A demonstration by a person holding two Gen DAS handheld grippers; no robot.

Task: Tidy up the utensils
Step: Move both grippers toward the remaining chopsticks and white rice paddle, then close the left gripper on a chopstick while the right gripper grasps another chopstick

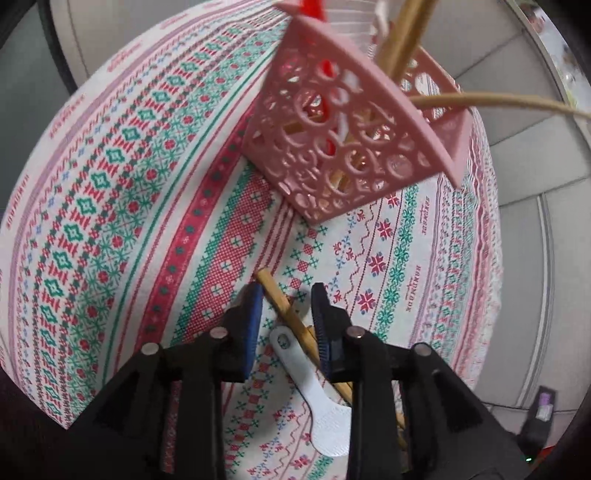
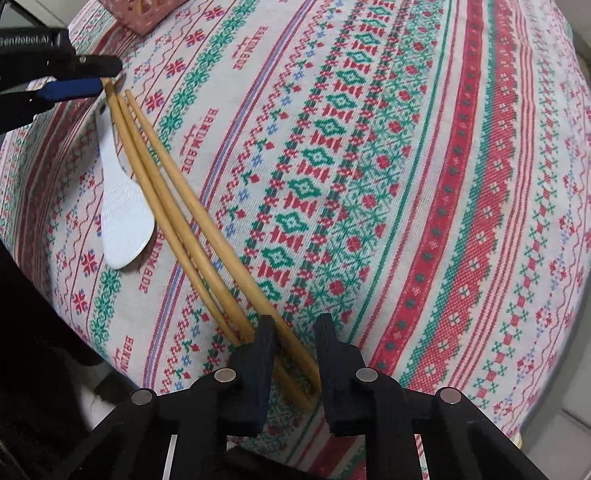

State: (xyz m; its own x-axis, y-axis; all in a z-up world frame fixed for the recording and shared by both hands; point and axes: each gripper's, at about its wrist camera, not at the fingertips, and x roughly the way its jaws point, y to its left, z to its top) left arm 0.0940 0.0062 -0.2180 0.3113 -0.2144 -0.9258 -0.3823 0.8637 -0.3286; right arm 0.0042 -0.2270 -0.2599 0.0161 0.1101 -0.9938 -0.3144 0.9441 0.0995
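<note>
Several long wooden sticks [image 2: 173, 206] lie side by side on the patterned tablecloth, with a white rice paddle [image 2: 122, 218] beside them. My right gripper [image 2: 295, 325] points straight down over their near ends. Two stick ends cross the gap from finger to finger, and it is shut on them. At the far ends, my left gripper [image 2: 109, 77] straddles one stick tip. In the left wrist view the left gripper [image 1: 286, 291] stands open: the stick [image 1: 284, 310] lies near the left blue pad, clear of the right one. The paddle [image 1: 321, 398] lies under it.
A pink perforated basket [image 1: 332, 147] stands further along the table, holding wooden sticks, a red piece and a white one; its corner shows in the right wrist view [image 2: 144, 18]. The tablecloth [image 2: 406, 184] drops off at the table edge. Grey floor tiles [image 1: 535, 184] lie beyond.
</note>
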